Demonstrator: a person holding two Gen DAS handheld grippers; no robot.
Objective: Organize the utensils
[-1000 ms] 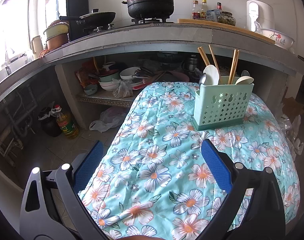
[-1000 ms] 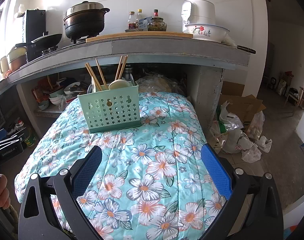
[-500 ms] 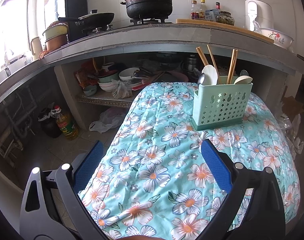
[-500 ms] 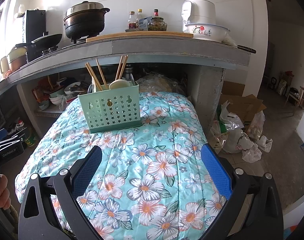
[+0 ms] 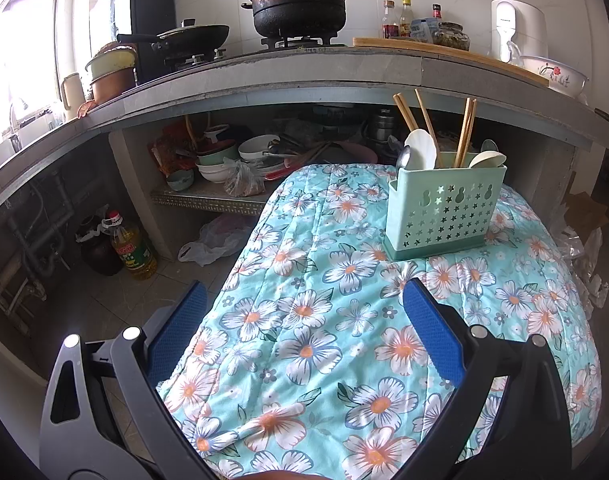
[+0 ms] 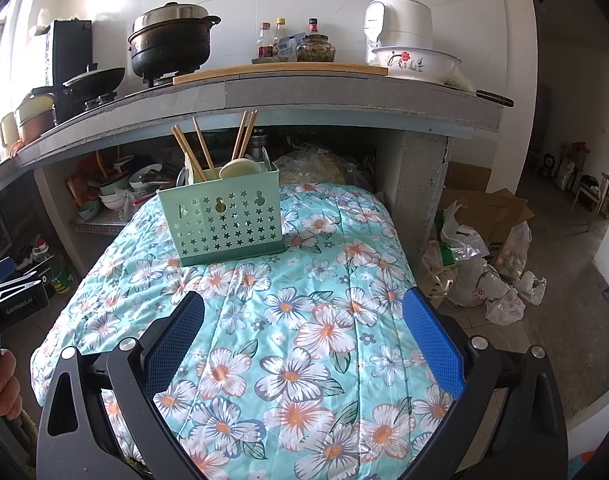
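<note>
Both tongs, left [image 5: 304,300] and right [image 6: 303,306], gape empty; only the right view shows a hand [image 6: 6,384].

— What sort of place is this?
— A home kitchen. A concrete counter [image 6: 344,92] carries a black pot [image 6: 170,46] on a gas burner, sauce bottles [image 6: 272,40] beside it, a white cooker [image 6: 396,24] further right.
— And under the counter?
— Stacked bowls [image 5: 224,160] on a shelf.

Bright window [image 5: 20,52] glare left; fisheye-warped edges.

"GenRobot.AI" is printed on the left tool [image 6: 14,300].
</note>
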